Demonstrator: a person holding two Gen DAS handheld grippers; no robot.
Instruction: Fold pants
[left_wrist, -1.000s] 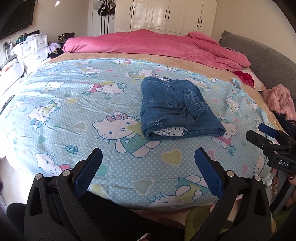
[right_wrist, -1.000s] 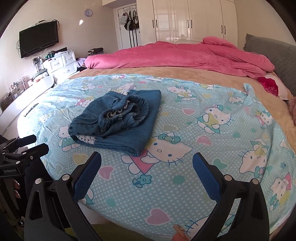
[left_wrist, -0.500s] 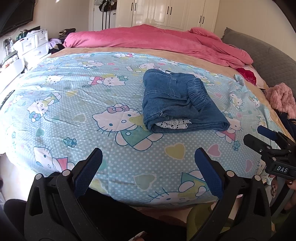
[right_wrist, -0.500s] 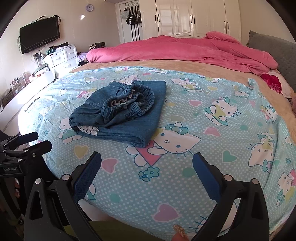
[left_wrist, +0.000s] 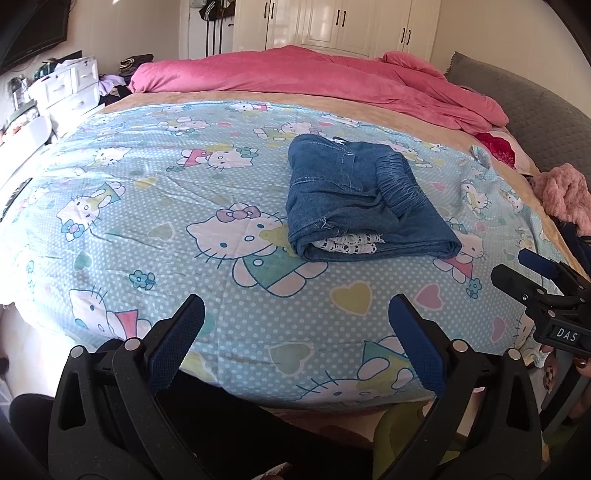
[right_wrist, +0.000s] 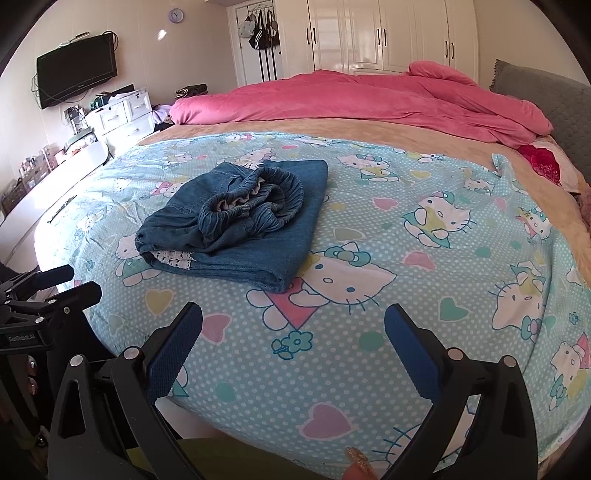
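A pair of blue denim pants (left_wrist: 354, 199) lies folded into a compact bundle on the light blue cartoon-cat bedsheet (left_wrist: 155, 206), with the elastic waistband on top and white lace lining showing at its near edge. The pants also show in the right wrist view (right_wrist: 240, 225). My left gripper (left_wrist: 295, 339) is open and empty, held off the bed's near edge, well short of the pants. My right gripper (right_wrist: 293, 350) is open and empty, also at the near edge, to the right of the pants. Each gripper shows at the edge of the other's view.
A pink duvet (left_wrist: 314, 81) is heaped along the far side of the bed. A grey headboard (left_wrist: 535, 114) and a pink fluffy garment (left_wrist: 565, 192) are at the right. White drawers (right_wrist: 122, 118) and a wall television (right_wrist: 75, 74) are at the left, wardrobes behind.
Both grippers have drifted slightly; the views shifted a little relative to the bed. The folded pants lie still and both grippers stay open.
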